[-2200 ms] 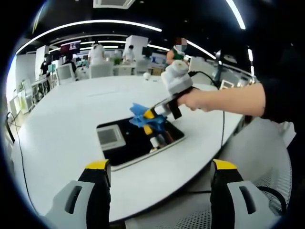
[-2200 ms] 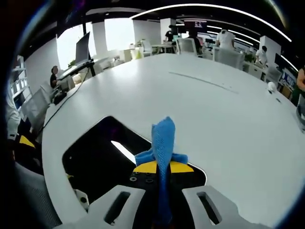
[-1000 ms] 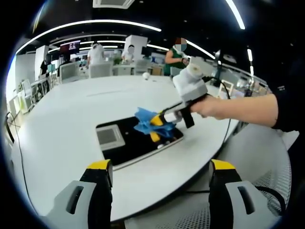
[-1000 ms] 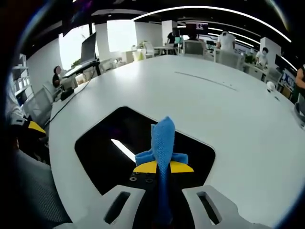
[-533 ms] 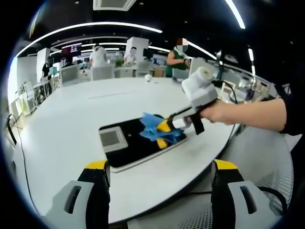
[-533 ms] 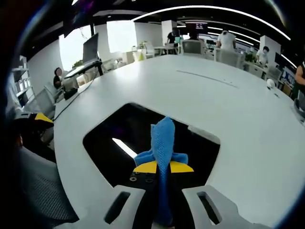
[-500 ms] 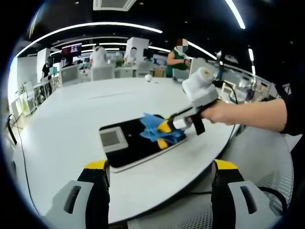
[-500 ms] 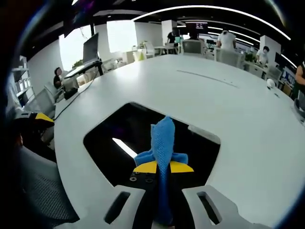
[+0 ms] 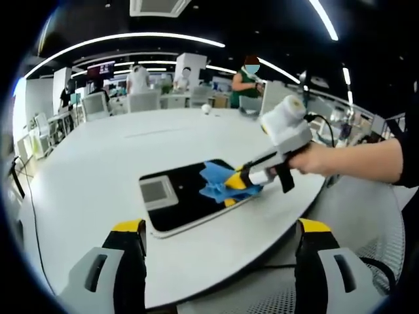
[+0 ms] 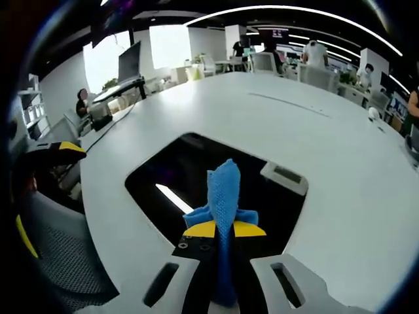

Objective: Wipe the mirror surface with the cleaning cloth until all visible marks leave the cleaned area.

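while clamped, crumpled blue cloth (image 10: 224, 190)

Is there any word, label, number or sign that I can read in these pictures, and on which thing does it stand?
None can be read.
Mirror: only reflections, no text.
Cleaning cloth, in the jaws of the right gripper: plain blue.
Far wall screen: too small and blurred.

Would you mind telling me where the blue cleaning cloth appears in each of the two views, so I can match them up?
Left gripper view: the blue cleaning cloth sits just right of centre, at the tip of the right gripper, over the mirror.
Right gripper view: the cloth stands at lower centre, clamped between the jaws.
Shared landmark: the dark mirror on the white table.
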